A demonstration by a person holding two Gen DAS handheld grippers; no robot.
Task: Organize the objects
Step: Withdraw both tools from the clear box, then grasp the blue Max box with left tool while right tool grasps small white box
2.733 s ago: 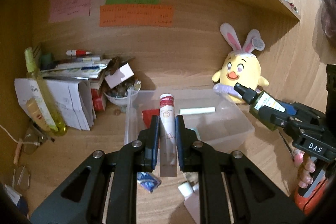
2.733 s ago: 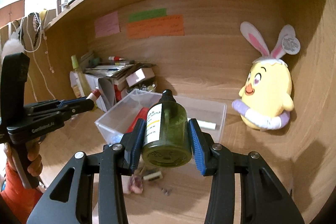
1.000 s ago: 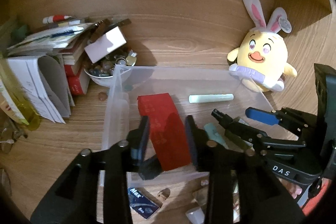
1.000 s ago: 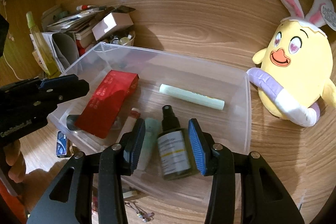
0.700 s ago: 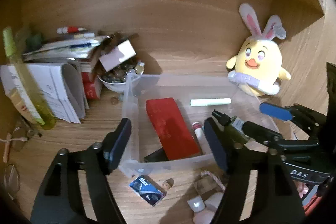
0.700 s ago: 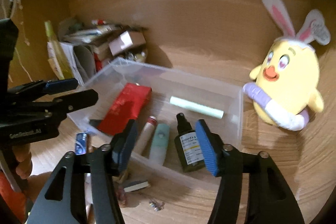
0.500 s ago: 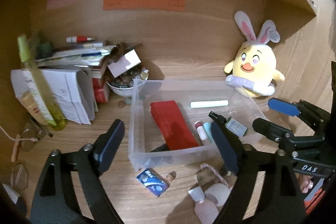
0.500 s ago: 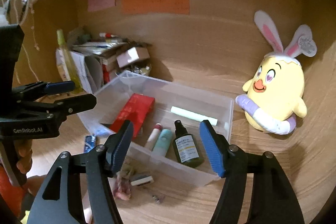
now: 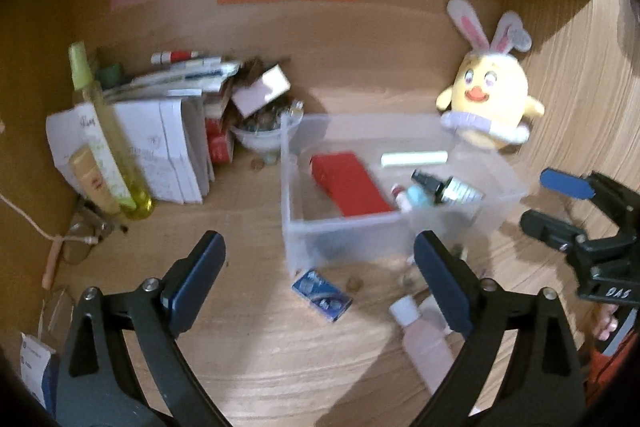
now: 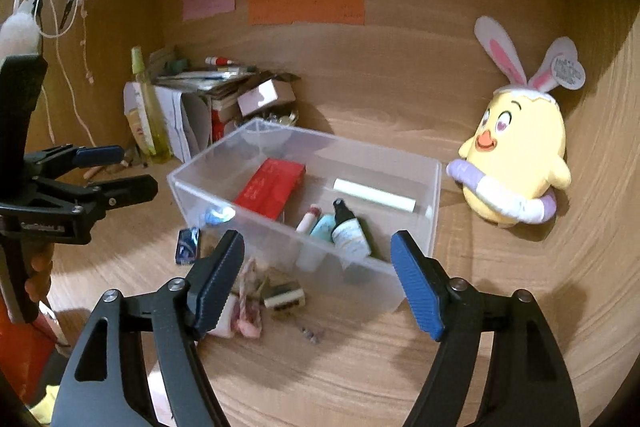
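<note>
A clear plastic bin (image 9: 292, 227) (image 10: 434, 187) stands on the wooden desk. In it lie a red box (image 9: 348, 183) (image 10: 272, 189), a pale green stick (image 9: 414, 159) (image 10: 374, 201), a white tube with a red cap (image 10: 308, 219), a teal tube (image 10: 324, 225) and a dark green spray bottle (image 9: 448, 187) (image 10: 350, 229). My left gripper (image 9: 320, 281) is open and empty, in front of the bin. My right gripper (image 10: 318, 279) is open and empty, also pulled back from the bin. Each gripper shows in the other's view, the right one (image 9: 560, 203) and the left one (image 10: 116, 171).
A blue packet (image 9: 322, 293) (image 10: 188, 245), a white bottle (image 9: 424, 339), a small black-and-white block (image 10: 284, 297) and pink scraps (image 10: 250, 307) lie before the bin. A yellow bunny-eared plush (image 9: 486, 99) (image 10: 516, 163) sits right. Papers, a yellow-green bottle (image 9: 104, 135) and a bowl (image 9: 260, 139) crowd the left.
The left gripper let go of the white tube and the right let go of the green bottle, both into the bin. Both opened wide and pulled back and up.
</note>
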